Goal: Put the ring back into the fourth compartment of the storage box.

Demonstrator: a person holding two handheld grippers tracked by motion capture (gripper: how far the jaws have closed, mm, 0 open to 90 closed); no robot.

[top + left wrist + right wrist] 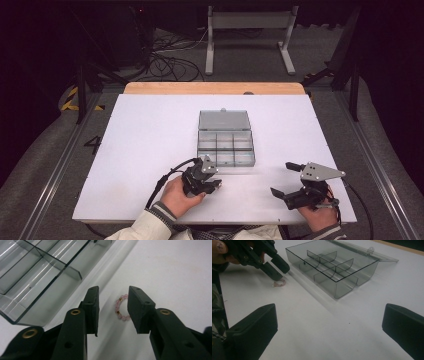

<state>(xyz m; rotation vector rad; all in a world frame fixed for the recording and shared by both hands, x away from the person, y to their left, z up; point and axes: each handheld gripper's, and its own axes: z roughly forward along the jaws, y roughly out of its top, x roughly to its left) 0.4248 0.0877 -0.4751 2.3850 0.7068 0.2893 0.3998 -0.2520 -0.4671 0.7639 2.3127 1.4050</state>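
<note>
A small pink bead bracelet (121,308) with gold spacers lies flat on the white table (150,135), just in front of a clear grey compartment box (225,148). My left gripper (114,291) is open and lowered over the bracelet, one jaw on either side of it, not gripping. From the right gripper view, the left gripper (279,272) points down at the bracelet (279,284) beside the box (344,288). In the high view my left gripper (216,184) is at the box's near edge. My right gripper (282,179) hovers wide open at the near right, holding nothing.
The box's lid (223,120) lies open flat behind it, and its compartments look empty. A wooden strip (215,88) runs along the table's far edge. Cables and a metal stand (247,35) are on the floor beyond.
</note>
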